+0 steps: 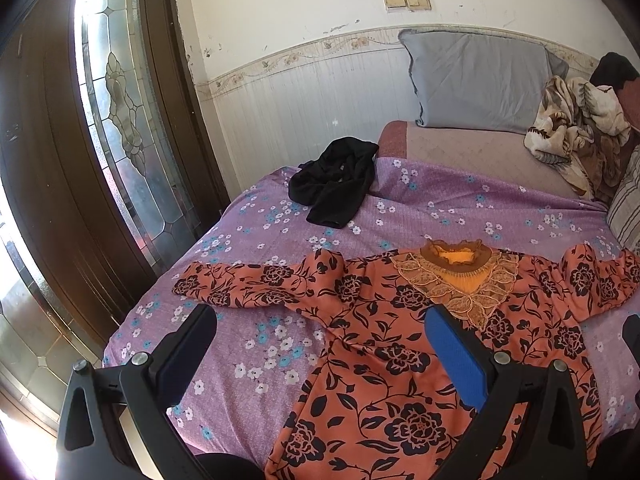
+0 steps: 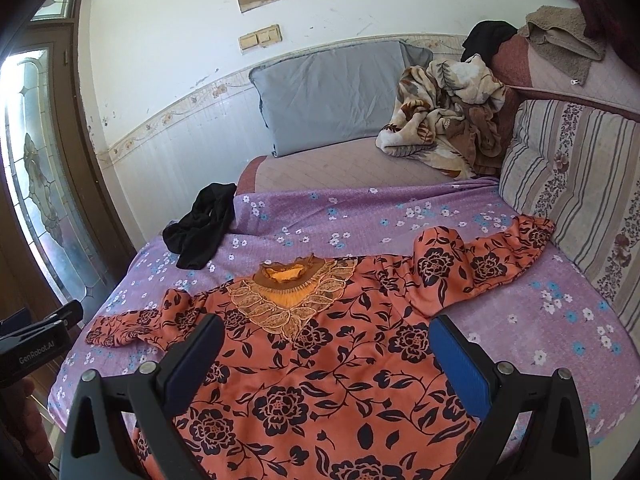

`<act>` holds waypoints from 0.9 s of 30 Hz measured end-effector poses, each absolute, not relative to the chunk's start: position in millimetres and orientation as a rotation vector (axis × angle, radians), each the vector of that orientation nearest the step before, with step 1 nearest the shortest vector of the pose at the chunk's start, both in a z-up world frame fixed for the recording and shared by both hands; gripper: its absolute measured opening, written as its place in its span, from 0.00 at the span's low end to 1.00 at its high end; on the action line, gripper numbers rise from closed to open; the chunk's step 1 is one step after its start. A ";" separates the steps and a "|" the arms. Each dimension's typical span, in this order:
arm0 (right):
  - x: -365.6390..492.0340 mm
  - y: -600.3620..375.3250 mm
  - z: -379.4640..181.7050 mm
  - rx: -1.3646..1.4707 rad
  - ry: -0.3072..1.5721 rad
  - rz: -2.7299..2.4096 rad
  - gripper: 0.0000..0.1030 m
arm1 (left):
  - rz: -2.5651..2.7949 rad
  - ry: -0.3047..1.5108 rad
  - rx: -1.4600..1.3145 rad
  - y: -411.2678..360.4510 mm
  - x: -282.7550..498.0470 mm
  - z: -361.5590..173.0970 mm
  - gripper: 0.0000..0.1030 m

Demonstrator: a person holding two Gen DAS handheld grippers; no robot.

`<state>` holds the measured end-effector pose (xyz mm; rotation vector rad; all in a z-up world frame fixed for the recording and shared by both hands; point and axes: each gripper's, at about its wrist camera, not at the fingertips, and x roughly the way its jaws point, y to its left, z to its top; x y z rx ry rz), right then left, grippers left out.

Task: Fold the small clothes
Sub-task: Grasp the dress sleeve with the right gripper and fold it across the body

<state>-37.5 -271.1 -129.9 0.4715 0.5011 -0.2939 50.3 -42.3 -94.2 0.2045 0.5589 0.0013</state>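
An orange dress with black flowers lies spread flat on the purple flowered bedsheet, sleeves out to both sides, lace collar away from me. It also shows in the right wrist view. My left gripper is open and empty, hovering above the dress's left side. My right gripper is open and empty, above the middle of the dress, below its collar. The left gripper's body shows at the left edge of the right wrist view.
A crumpled black garment lies on the sheet beyond the dress, also in the right wrist view. A grey pillow, a bunched floral blanket and a striped cushion are at the back and right. A glass-panelled door stands left.
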 end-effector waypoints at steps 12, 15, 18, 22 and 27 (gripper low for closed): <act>-29.5 -281.9 -140.0 0.486 0.500 -0.293 1.00 | -0.037 0.625 0.214 -52.3 64.8 -114.6 1.00; -25.1 -315.8 -159.4 0.564 0.486 -0.325 1.00 | -0.087 0.711 0.220 -63.9 82.5 -142.1 1.00; -20.9 -369.5 -191.1 0.705 0.487 -0.376 1.00 | -0.135 0.849 0.256 -82.2 112.2 -193.3 1.00; -26.1 -463.8 -249.7 0.964 0.474 -0.482 1.00 | -0.186 1.048 0.300 -105.7 144.6 -265.6 1.00; -45.5 -555.7 -324.7 1.343 0.358 -0.591 0.96 | -0.241 1.034 0.370 -128.7 157.3 -302.2 1.00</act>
